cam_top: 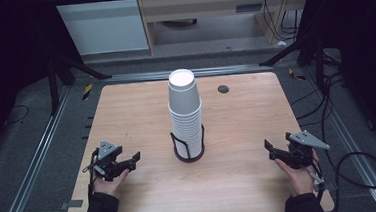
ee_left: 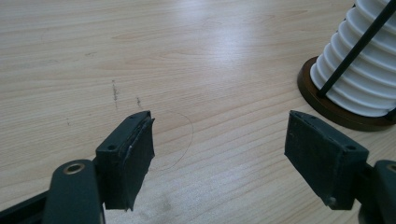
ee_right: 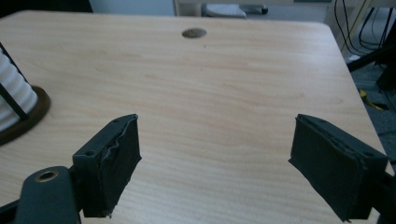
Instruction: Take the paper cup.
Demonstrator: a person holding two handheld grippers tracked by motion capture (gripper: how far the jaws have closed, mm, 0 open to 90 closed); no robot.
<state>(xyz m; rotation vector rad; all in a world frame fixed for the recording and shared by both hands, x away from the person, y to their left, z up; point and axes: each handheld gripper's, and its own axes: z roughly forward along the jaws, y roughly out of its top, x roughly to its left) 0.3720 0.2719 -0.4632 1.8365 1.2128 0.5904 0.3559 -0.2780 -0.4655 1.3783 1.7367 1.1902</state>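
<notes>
The room behind is dark, with a grey floor, cables at the right edge of the high view and pale cabinets along the top. In the middle of that frame is a wooden table (cam_top: 141, 114), with a small dark round cap (cam_top: 223, 89) in its upper right part.

Your work here concerns the stack of white cups (cam_top: 185, 113), which stands in the centre of the table, in a black wire holder (cam_top: 188, 148) with a dark round base. The stack is tall and upright, and the top cup is upside down, its flat bottom facing up. No cup is lying loose on the table.

Your left gripper (cam_top: 131, 160) rests low at the lower left of the high view, its jaws turned toward the holder. In the left gripper view the two pads are wide apart with bare wood between them, and the base of the holder (ee_left: 345, 100) is at the upper right. Your right gripper (cam_top: 272, 150) is at the lower right, well apart from the stack. In the right gripper view its jaws also stand apart and hold nothing, and the holder is at the left edge.

I judge that the work is not yet begun: both grippers are empty and far from the cups. All the handling of the stack is left to do.
</notes>
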